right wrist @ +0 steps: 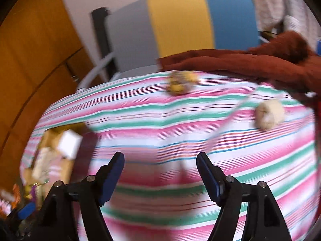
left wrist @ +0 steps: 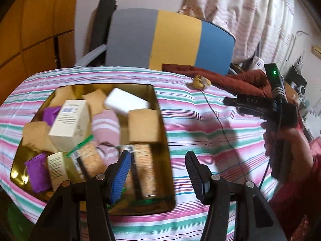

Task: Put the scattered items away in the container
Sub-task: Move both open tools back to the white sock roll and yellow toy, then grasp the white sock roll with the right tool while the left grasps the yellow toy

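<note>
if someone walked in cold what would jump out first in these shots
The gold tin on the left of the striped cloth grabs the eye, heaped with boxes, tan packets and a white block. Behind the table stands a chair banded grey, yellow and blue. Two small items lie outside the tin: a yellowish lump near the far edge by the red cloth, and a pale roll to the right.
</note>
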